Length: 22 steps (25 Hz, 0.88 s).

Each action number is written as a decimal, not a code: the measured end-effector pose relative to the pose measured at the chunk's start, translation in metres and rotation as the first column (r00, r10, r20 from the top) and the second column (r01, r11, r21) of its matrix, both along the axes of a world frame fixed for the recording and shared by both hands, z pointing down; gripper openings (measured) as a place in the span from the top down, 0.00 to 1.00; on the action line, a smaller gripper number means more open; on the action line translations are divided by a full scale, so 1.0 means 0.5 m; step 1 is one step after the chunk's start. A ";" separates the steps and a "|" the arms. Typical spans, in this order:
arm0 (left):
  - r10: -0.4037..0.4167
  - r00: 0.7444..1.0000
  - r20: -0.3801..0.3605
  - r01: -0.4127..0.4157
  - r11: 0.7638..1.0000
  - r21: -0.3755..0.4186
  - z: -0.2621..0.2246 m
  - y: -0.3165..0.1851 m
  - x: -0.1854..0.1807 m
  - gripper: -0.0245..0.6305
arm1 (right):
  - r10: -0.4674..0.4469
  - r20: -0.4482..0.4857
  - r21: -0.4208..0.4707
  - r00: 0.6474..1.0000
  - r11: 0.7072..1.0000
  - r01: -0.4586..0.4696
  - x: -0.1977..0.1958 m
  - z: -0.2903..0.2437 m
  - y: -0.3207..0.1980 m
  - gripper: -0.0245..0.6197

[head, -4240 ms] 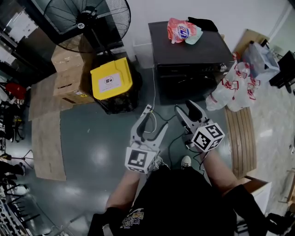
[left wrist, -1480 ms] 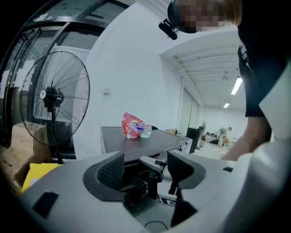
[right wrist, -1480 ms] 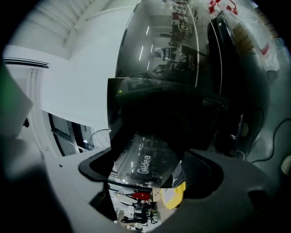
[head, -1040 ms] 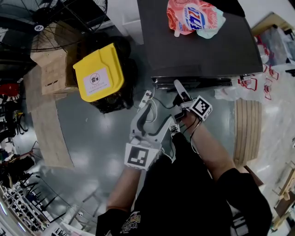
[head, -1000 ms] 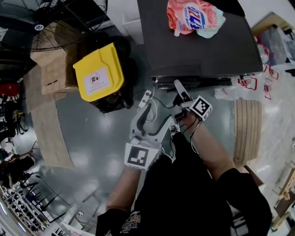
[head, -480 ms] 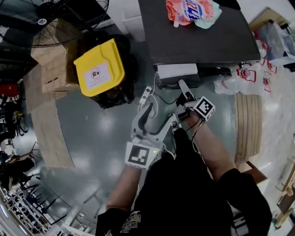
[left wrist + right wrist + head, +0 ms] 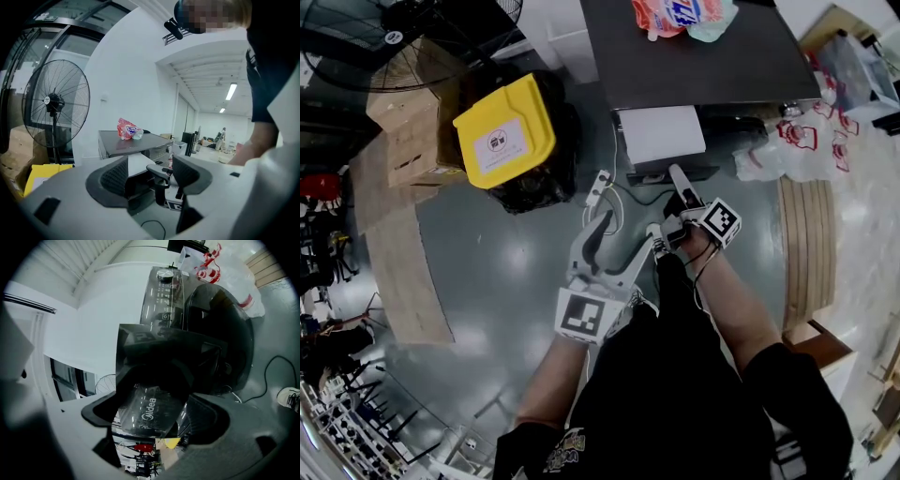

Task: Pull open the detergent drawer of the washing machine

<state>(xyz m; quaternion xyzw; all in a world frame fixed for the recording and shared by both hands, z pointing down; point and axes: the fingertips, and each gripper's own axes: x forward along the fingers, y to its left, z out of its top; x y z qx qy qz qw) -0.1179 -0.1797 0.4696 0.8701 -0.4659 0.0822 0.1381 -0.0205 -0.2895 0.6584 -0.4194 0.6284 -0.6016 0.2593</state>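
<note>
The dark washing machine [image 7: 703, 66] stands ahead of me, its white detergent drawer [image 7: 661, 136] pulled well out of the front. My right gripper [image 7: 678, 180] is shut on the drawer's dark front panel [image 7: 147, 408], which carries the Midea print between the jaws of the right gripper [image 7: 157, 423]. My left gripper [image 7: 605, 239] hangs open over the floor to the left of the drawer, holding nothing. In the left gripper view the open left gripper [image 7: 150, 177] faces the machine [image 7: 136, 145] and the white drawer [image 7: 137, 164].
A pink detergent pouch [image 7: 680, 14] lies on the machine's top. A black bin with a yellow lid [image 7: 504, 131], cardboard boxes [image 7: 412, 141] and a standing fan [image 7: 394, 37] are to the left. Plastic bags [image 7: 778, 150] and a slatted bench [image 7: 806, 244] are on the right. A power strip [image 7: 598, 186] lies on the floor.
The white drawer has slid out of the machine's front, drawn by my right gripper, which has moved back toward me. The left gripper has stayed open and nearly still.
</note>
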 end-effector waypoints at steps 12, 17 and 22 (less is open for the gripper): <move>0.008 1.000 0.006 -0.008 1.000 0.012 -0.007 0.113 0.003 0.55 | 0.006 -0.007 -0.042 1.000 0.999 -0.007 0.014 0.020 0.115 0.28; 0.004 1.000 -0.002 -0.004 1.000 0.025 -0.018 0.160 -0.003 0.55 | -0.072 -0.073 -0.030 0.995 0.997 0.070 0.005 0.015 0.187 0.31; 0.004 1.000 -0.017 -0.004 0.999 0.042 -0.032 0.213 -0.015 0.55 | -0.160 -0.132 0.100 0.978 0.980 0.174 -0.027 -0.058 0.248 0.45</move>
